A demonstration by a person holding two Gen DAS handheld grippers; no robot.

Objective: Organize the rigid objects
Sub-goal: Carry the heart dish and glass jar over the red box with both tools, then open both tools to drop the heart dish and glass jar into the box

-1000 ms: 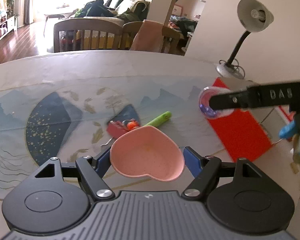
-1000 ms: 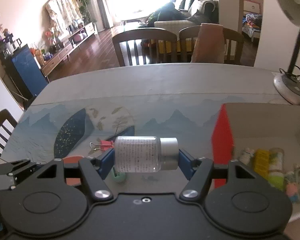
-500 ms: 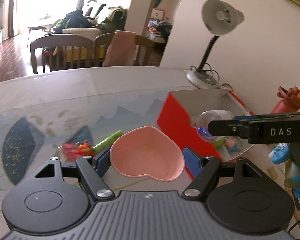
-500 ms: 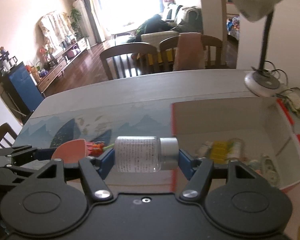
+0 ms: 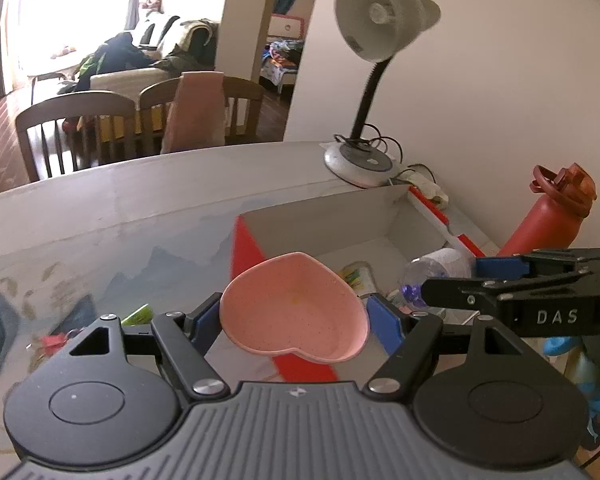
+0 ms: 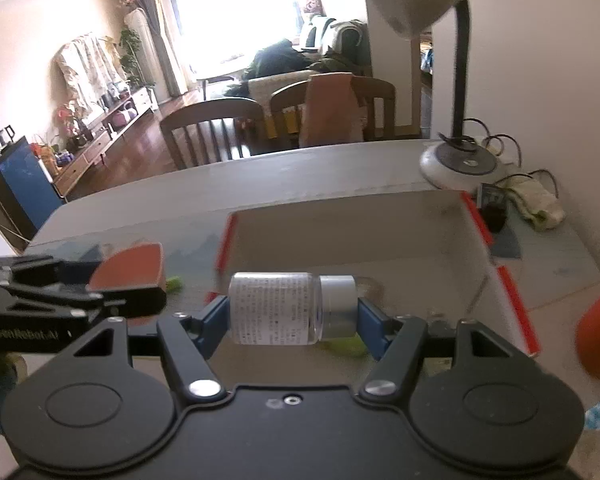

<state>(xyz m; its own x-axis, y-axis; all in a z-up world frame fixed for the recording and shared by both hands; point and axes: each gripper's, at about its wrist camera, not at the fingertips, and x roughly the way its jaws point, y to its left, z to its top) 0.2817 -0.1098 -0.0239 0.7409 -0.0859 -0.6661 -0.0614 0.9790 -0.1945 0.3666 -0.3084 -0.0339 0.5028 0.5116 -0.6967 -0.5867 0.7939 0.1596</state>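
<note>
My left gripper (image 5: 294,316) is shut on a pink heart-shaped dish (image 5: 294,308) and holds it over the near left corner of the red-sided cardboard box (image 5: 320,216). My right gripper (image 6: 290,314) is shut on a clear bottle (image 6: 276,308) with a silver cap, held sideways above the open box (image 6: 340,224). In the left wrist view the right gripper (image 5: 452,280) and the bottle (image 5: 436,266) show over the box's right part. The dish's underside (image 6: 128,266) shows at left in the right wrist view. Small items (image 5: 354,274) lie in the box.
A desk lamp (image 5: 364,160) stands behind the box with cables beside it. A red water bottle (image 5: 548,216) stands right of the box. A green tube (image 5: 138,314) and a red clip (image 5: 54,340) lie on the patterned table mat at left. Chairs stand at the far edge.
Both grippers have moved right and forward with their loads, from over the mat to over the box. The lamp and red bottle have come nearer in view.
</note>
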